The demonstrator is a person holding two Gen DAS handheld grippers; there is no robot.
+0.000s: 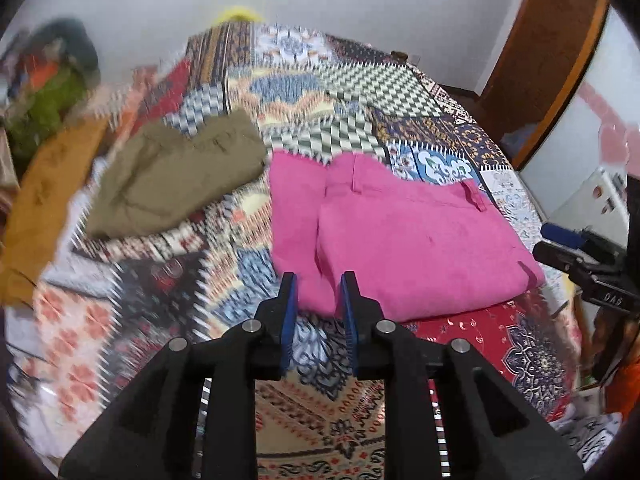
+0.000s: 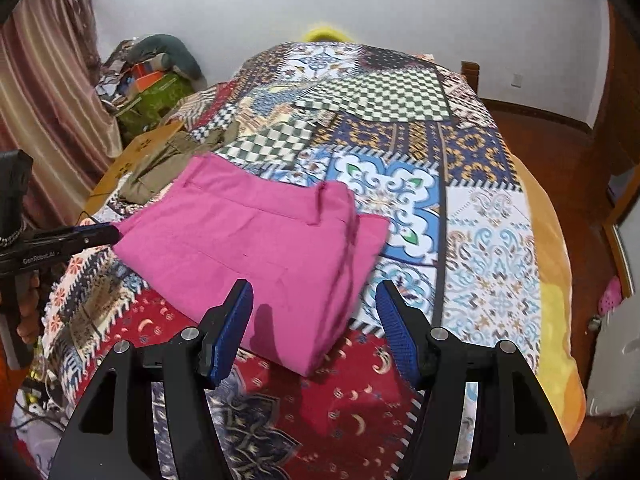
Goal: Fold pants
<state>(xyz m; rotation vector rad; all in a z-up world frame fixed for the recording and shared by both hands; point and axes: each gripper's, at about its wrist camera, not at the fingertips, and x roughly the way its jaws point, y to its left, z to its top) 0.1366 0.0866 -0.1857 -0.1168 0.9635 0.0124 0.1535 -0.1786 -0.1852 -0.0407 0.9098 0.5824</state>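
Matt, seemingly cotton pink pants

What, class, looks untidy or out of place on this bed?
The pink pants lie folded, but one layer juts out unevenly at their right edge. The olive pants behind them are still crumpled. Nothing looks spilled or damaged.
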